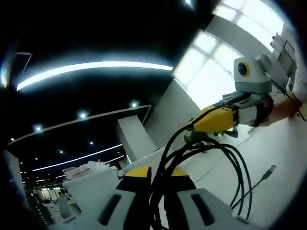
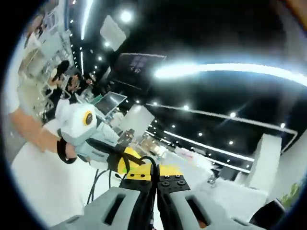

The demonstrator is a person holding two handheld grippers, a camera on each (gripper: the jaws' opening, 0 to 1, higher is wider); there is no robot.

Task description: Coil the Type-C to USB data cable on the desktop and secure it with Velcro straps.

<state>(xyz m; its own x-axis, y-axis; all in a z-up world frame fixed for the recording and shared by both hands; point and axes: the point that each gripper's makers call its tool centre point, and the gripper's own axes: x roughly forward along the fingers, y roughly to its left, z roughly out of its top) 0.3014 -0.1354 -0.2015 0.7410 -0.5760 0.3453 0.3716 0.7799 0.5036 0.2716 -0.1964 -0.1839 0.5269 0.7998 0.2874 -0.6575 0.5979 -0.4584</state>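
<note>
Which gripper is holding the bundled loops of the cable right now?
The left gripper: the black cable's gathered loops run between its yellow-tipped jaws. The right gripper pinches only a single strand at the bundle's far end.

No text, labels, brands, nos. or signs legible in either view. Monitor (image 2: pixel 111 102) in right gripper view is too small/blurred to read anything on it.
</note>
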